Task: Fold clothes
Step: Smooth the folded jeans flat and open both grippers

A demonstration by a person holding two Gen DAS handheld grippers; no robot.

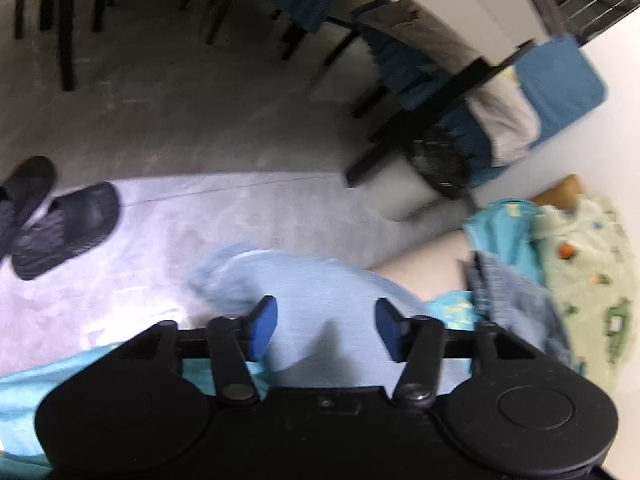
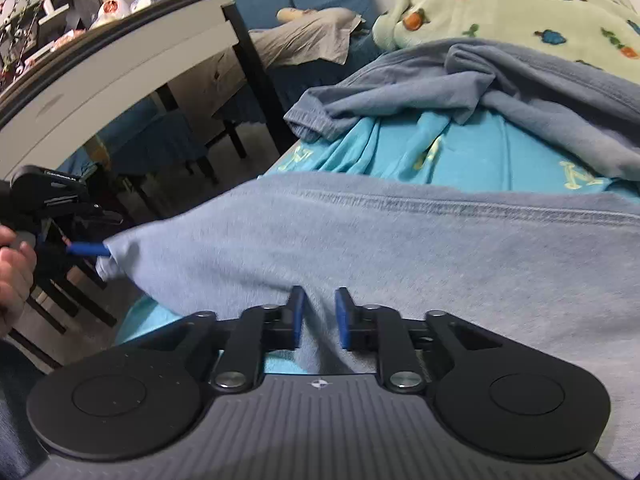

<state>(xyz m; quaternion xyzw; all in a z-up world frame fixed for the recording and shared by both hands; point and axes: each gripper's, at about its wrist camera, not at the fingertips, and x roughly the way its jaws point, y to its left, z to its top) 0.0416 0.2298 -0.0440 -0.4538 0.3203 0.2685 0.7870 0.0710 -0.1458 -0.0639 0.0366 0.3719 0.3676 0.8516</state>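
The pale blue garment (image 2: pixel 400 248) lies spread over a heap of other clothes, its stitched hem running across the right wrist view; one corner hangs out past the edge toward the floor, and under it a turquoise printed garment (image 2: pixel 480 156) shows, with a grey-blue sweatshirt (image 2: pixel 520 76) bunched beyond that and a green patterned blanket (image 2: pixel 520 0) at the back.

The left claw (image 1: pixel 326 328) stands released — its blue pads are well apart, with the pale cloth lying below and between them but pressed by neither; in the right wrist view its blue fingertip (image 2: pixel 88 249) sits right at the drooping corner, touching or just beside it, I cannot tell which. A hand (image 2: pixel 12 264) grips that tool's handle at the left edge.

The right claw (image 2: pixel 318 316) is partly parted too; a ridge of the pale fabric rises between its pads, yet there is a visible gap on either side, so I judge it let go rather than clenched.

Both claws sit along the near edge of the garment, likely because a fold has been laid over and the cloth is being left to settle; the hanging corner suggests the fold is not square and wants tucking back onto the pile. Dark slippers (image 1: pixel 64 228) and black chair legs (image 1: pixel 66 56) stand on the grey floor (image 1: pixel 200 120) beyond.
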